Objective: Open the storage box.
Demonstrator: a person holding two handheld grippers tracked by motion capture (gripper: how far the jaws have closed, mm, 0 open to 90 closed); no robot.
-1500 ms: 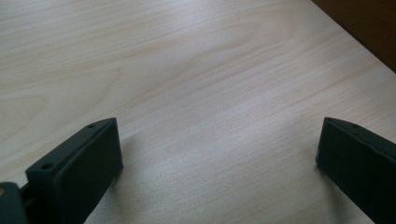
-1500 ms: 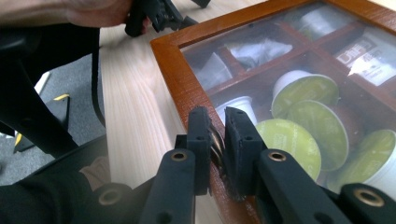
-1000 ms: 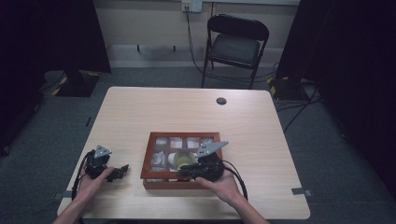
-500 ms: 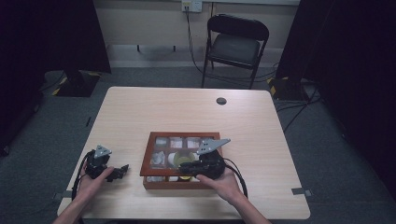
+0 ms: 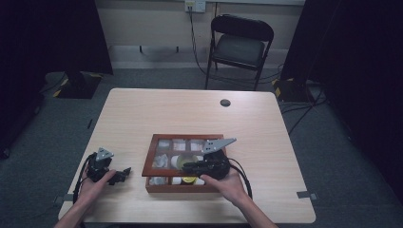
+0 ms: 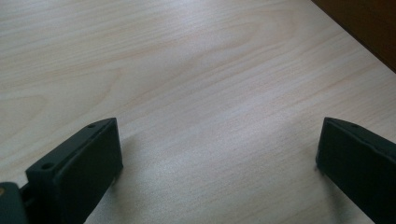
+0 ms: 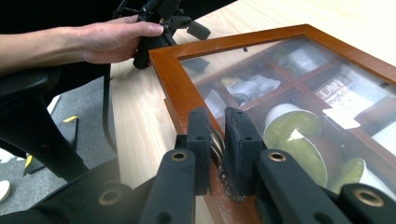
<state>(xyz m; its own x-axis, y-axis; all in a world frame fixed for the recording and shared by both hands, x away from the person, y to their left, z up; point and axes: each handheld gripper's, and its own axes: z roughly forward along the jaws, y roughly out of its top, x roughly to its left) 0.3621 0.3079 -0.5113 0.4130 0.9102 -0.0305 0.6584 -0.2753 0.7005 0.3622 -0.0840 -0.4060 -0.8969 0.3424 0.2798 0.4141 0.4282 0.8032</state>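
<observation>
A brown wooden box (image 5: 151, 161) with a glass lid lies near the table's front, and its compartments hold sachets and round green-topped capsules (image 7: 292, 123). My right gripper (image 5: 187, 166) reaches left over the box. Its jaws are shut on a small ridged metal knob (image 7: 217, 148) at the front rail of the lid's frame (image 7: 175, 88). My left gripper (image 5: 124, 172) rests on the table left of the box, open with nothing between its fingers (image 6: 88, 163). It is also seen past the box corner in the right gripper view, left gripper (image 7: 187, 23).
A small dark round disc (image 5: 225, 102) lies near the table's far edge. A folding chair (image 5: 241, 45) stands behind the table. Bare wood (image 5: 157, 114) stretches beyond the box and to its right.
My right gripper has shifted slightly over the box while staying closed on the knob. The left gripper has not moved.
</observation>
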